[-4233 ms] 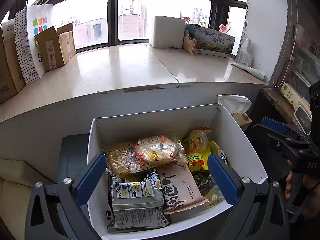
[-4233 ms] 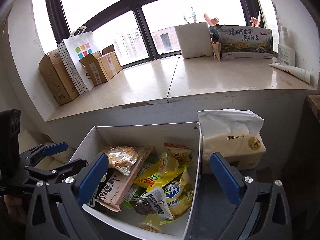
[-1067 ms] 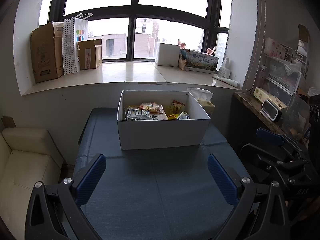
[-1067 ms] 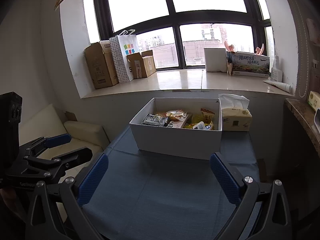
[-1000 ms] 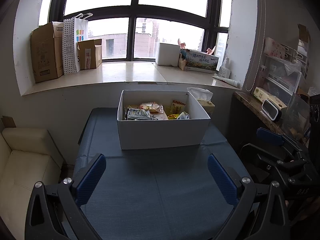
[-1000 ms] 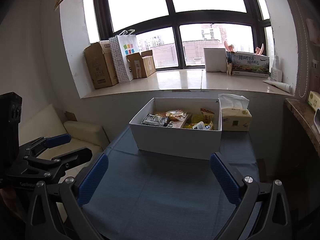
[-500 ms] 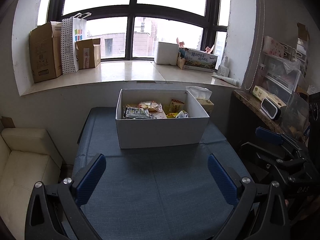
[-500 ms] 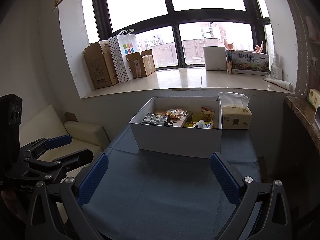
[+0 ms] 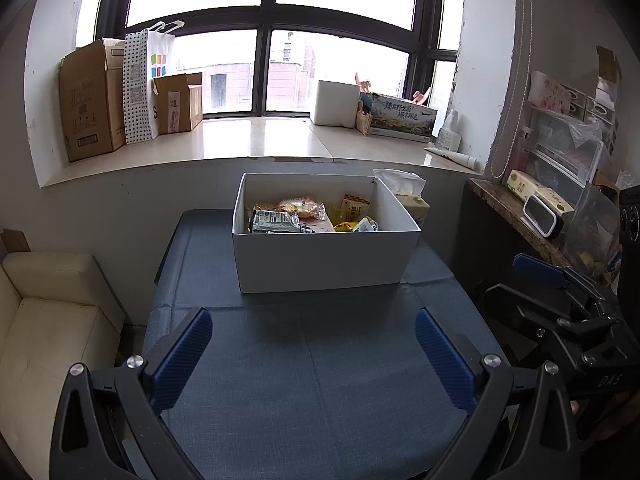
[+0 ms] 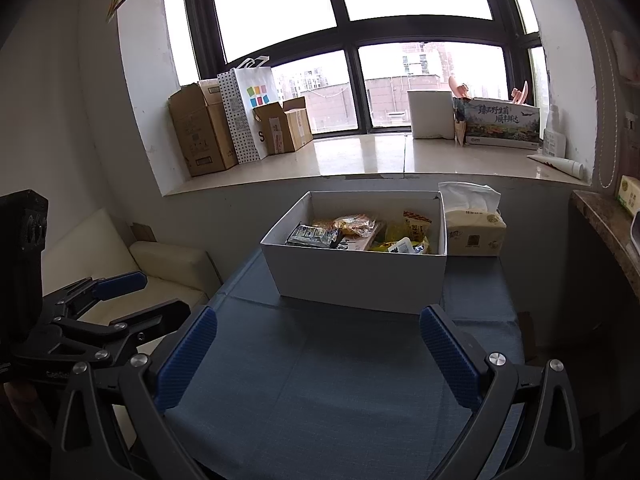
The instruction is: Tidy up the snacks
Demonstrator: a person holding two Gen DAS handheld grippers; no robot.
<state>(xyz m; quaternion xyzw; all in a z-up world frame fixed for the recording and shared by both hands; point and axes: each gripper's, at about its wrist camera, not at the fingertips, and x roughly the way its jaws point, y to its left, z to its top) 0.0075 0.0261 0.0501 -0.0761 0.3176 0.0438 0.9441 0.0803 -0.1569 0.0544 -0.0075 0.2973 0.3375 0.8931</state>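
A white cardboard box (image 9: 324, 260) (image 10: 360, 276) stands on the far half of a table covered in blue cloth (image 9: 312, 380) (image 10: 320, 384). Several snack packets (image 9: 280, 220) (image 10: 352, 226) lie inside it. My left gripper (image 9: 312, 356) hangs open over the table's near part, well short of the box, with nothing between its blue pads. My right gripper (image 10: 316, 356) is likewise open and empty, at about the same distance from the box. Each gripper shows at the edge of the other's view.
A tissue pack (image 9: 408, 196) (image 10: 474, 228) sits right of the box. Cardboard boxes (image 9: 88, 100), a paper bag (image 10: 250, 108) and cartons line the window sill (image 9: 256, 140). A cream sofa (image 9: 48, 312) is left of the table; a cluttered counter (image 9: 532, 216) is on the right.
Since 4.2 s ago both grippers have drawn far back from right above the box to the table's near side. Over the last second they have barely shifted.
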